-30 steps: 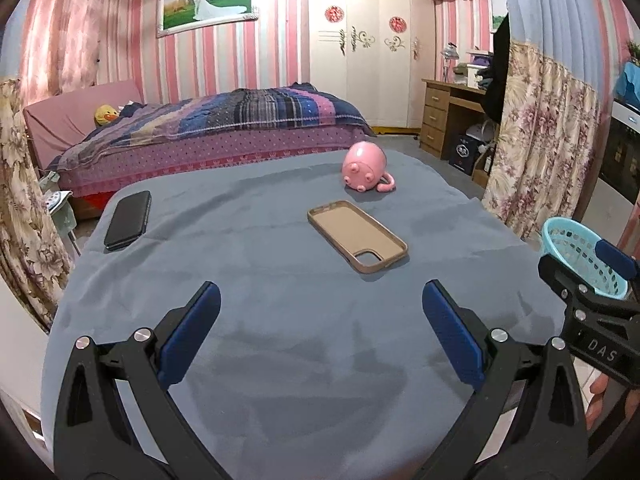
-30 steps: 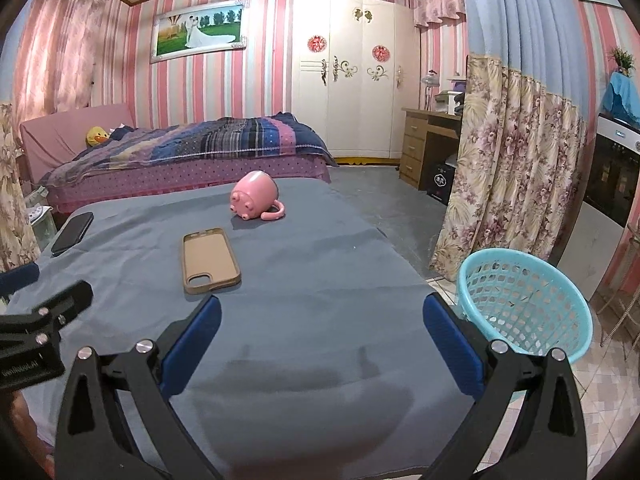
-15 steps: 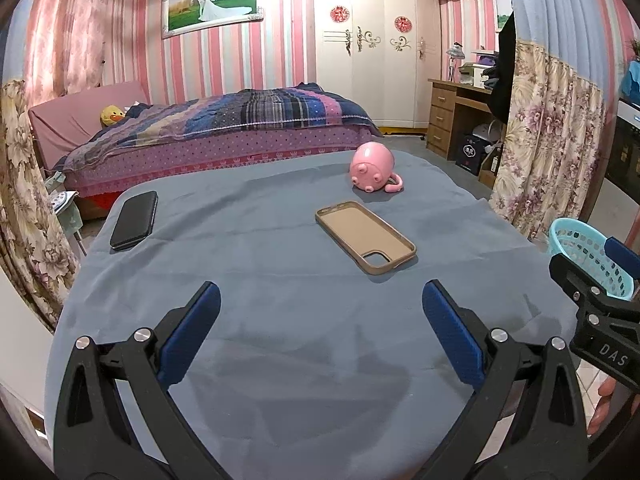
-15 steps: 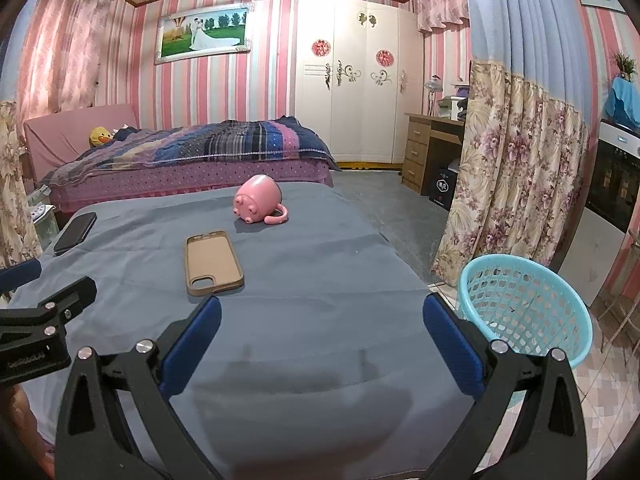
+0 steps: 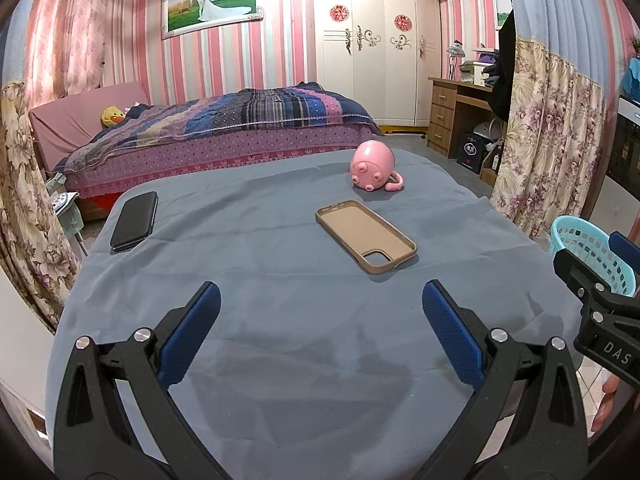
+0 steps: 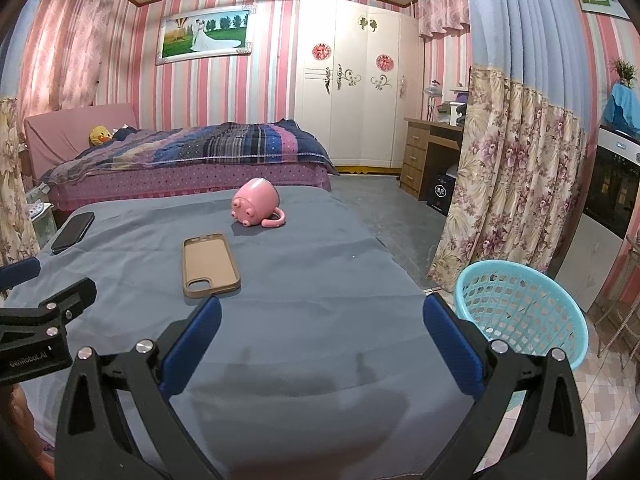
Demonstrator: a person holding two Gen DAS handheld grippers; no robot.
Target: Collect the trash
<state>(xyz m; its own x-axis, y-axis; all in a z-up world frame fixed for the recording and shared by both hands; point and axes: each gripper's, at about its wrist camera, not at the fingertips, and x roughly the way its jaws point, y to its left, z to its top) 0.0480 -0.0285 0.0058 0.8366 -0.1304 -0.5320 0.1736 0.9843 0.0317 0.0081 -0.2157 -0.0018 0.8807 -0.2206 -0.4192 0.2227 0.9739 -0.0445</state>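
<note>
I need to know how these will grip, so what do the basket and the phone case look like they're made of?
Basket: seemingly moulded plastic, pale blue with a slight sheen; its open lattice wall and smooth rim suggest so.
Phone case: tan, matte, probably soft silicone or leather-like; rounded raised edges and no glare, but the exact material is unclear.

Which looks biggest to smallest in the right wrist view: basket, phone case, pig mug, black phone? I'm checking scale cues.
1. Basket, though nearest the camera.
2. Phone case.
3. Pig mug, close to the case; unsure.
4. Black phone, farthest left.
</note>
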